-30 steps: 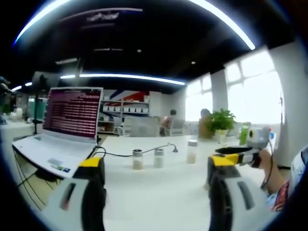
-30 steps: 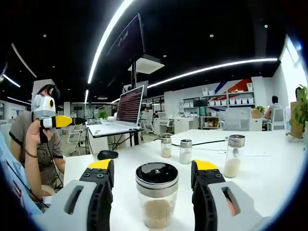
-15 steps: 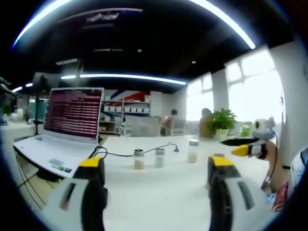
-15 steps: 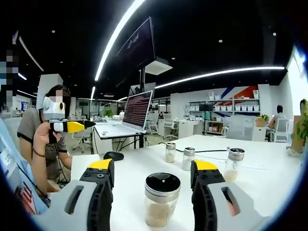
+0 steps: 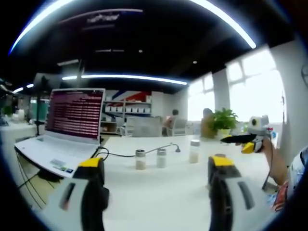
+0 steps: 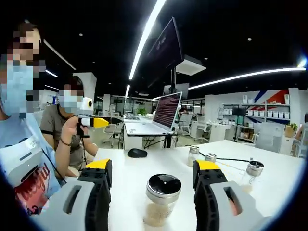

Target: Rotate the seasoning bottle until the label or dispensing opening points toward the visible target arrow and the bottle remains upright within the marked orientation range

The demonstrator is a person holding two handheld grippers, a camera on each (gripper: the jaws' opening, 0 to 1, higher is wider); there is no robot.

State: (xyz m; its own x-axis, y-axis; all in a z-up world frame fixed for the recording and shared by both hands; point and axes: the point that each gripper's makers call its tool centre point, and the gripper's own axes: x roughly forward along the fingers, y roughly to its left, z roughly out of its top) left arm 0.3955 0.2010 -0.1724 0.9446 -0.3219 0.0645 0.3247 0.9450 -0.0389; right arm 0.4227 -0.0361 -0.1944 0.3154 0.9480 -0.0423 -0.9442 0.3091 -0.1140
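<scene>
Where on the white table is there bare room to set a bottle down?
Bare tabletop runs between the laptop and the three shakers; also between the mouse and near bottle. Crowded along the shaker row with its cable.

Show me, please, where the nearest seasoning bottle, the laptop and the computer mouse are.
Seasoning bottle [image 6: 162,199]: right gripper view, on its glass neck under the lid.
Laptop [image 5: 77,112]: left gripper view, on its lit screen.
Computer mouse [image 6: 137,153]: right gripper view, on its dark top.
</scene>
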